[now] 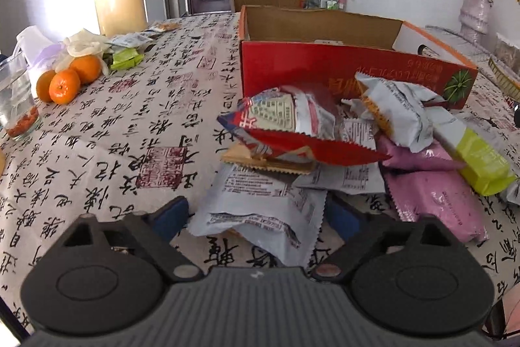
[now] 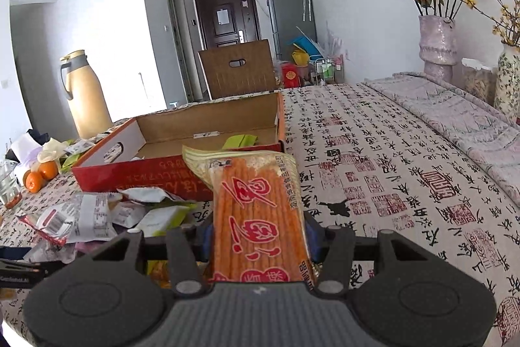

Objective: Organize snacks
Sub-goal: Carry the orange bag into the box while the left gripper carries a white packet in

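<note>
- While the right gripper (image 2: 260, 236) squeezes it, the clear packet of orange sticks (image 2: 260, 213) with red writing points longways up toward the red box (image 2: 169, 174).
- Left gripper (image 1: 256, 217) sits open around a white packet (image 1: 260, 207) in the snack pile (image 1: 357, 145) on the table (image 1: 130, 126).
</note>
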Available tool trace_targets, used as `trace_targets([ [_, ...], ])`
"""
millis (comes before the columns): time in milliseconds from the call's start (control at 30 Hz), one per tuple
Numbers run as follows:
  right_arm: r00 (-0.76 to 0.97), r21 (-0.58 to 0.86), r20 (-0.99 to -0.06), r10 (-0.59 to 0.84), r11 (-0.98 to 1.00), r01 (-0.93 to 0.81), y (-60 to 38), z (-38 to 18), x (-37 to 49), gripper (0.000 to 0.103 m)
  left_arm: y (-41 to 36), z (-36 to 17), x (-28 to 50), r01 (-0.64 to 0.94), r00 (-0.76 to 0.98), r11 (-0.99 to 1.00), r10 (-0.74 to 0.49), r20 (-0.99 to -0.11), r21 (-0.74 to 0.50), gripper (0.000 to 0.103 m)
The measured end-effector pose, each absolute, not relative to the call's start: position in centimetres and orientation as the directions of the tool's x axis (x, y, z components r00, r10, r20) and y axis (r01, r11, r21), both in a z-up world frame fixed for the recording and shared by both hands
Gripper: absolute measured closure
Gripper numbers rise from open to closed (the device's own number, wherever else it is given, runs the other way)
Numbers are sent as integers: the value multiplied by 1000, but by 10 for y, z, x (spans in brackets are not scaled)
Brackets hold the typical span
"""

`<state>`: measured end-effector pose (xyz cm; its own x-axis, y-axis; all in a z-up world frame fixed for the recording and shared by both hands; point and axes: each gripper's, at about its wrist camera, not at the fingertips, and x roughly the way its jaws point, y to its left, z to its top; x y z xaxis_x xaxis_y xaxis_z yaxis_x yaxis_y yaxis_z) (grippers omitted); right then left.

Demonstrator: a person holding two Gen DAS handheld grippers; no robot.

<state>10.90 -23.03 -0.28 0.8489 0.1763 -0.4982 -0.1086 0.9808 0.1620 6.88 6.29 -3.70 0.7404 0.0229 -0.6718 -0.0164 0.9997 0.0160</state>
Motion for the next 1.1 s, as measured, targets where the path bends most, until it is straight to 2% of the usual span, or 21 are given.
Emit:
trace_targets([
  [67,849,161,-499,173,981,-105,-230,-3,108,53,62,-35,65,13,750,1000,-7,-662,4,38],
  [100,849,162,-499,172,981,-103,-231,-3,108,53,60,-34,63,19,753,1000,-14,-658,1,48],
  [200,849,164,-500,174,981,-105,-230,-3,108,53,61,-34,57,17,761,1000,-29,-648,-25,57],
  [400,848,166,-497,183,980,-113,-228,-3,105,53,65,-27,37,-25,782,997,-29,-622,-77,59],
  [733,866,173,-457,202,976,-136,-225,8,97,52,54,6,8,44,854,994,-87,-513,-96,58],
  [1100,888,167,-405,216,973,-161,-217,27,121,52,30,45,41,84,908,993,-110,-405,-82,58],
])
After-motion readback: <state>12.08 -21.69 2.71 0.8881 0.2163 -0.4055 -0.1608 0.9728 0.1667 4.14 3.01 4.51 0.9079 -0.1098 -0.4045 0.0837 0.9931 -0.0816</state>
